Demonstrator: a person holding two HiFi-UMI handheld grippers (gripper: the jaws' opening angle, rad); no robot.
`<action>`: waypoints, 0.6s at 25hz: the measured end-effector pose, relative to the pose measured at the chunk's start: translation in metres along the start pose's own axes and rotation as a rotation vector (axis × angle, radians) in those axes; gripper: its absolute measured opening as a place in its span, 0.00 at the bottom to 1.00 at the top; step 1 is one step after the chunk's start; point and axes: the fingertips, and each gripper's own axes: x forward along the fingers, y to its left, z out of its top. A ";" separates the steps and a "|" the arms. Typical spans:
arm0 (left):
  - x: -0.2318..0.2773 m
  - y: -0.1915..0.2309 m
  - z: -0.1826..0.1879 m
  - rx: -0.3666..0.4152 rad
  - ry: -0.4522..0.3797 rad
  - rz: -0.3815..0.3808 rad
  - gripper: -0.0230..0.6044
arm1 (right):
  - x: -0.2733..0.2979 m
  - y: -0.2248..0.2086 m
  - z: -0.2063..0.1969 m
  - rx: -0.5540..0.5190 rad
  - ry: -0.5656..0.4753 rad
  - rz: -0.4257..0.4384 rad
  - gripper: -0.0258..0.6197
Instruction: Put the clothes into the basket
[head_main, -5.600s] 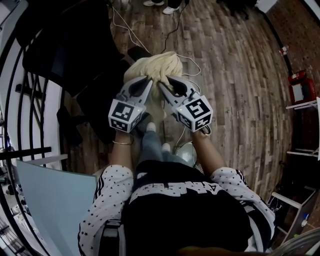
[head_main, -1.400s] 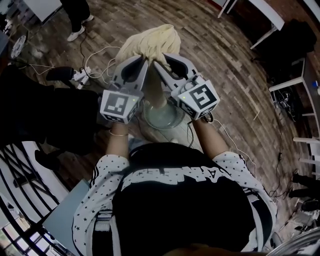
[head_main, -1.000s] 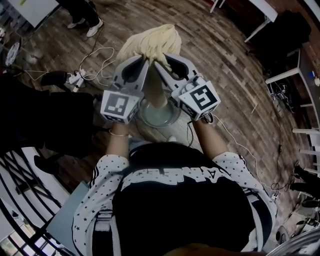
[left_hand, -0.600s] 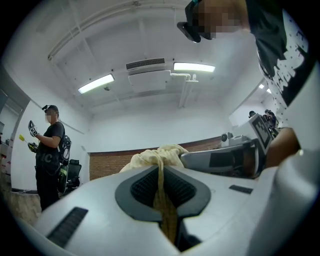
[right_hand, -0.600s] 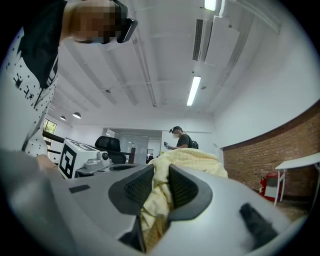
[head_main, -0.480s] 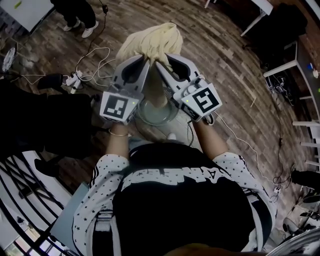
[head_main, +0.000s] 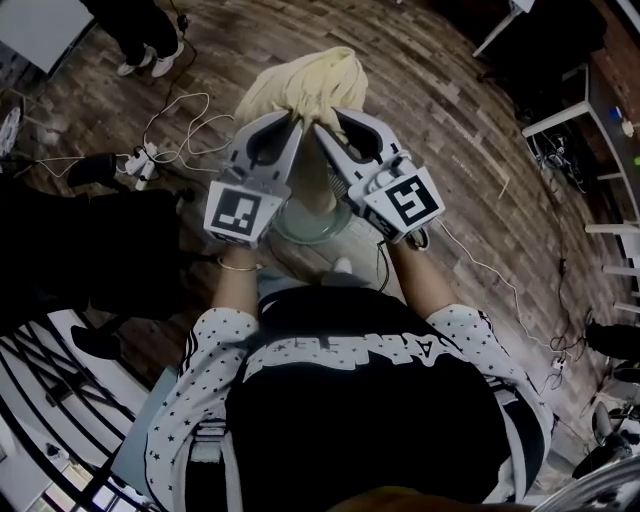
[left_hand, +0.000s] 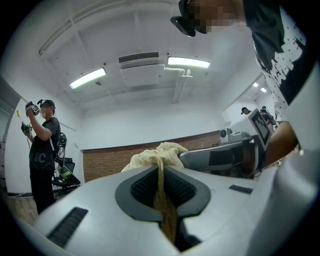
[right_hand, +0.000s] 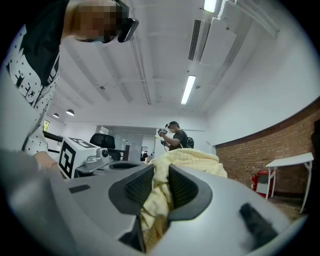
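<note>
Yellow garment (head_main: 300, 85): bunched, clamped side by side in left gripper (head_main: 291, 122) and right gripper (head_main: 322, 130), both closed on it.

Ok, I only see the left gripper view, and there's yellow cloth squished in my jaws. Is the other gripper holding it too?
Observer: Yes. In the right gripper view the right gripper is shut on the same yellow cloth.
Operator: What's under the cloth?
Observer: The head view shows a round pale thing on the wooden floor, below the cloth. I can't tell if it's the basket.
Operator: Anything to trip on?
Observer: A power strip with white cables lies on the floor, on the left gripper's side.
</note>
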 end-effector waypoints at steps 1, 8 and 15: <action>0.001 -0.002 -0.001 -0.001 0.001 -0.004 0.10 | -0.002 -0.001 -0.001 0.000 0.001 -0.005 0.19; 0.003 -0.011 -0.006 0.005 0.016 -0.035 0.10 | -0.010 -0.002 -0.008 0.000 0.014 -0.025 0.19; 0.012 -0.015 -0.020 -0.019 0.026 -0.041 0.10 | -0.014 -0.012 -0.020 0.014 0.030 -0.032 0.19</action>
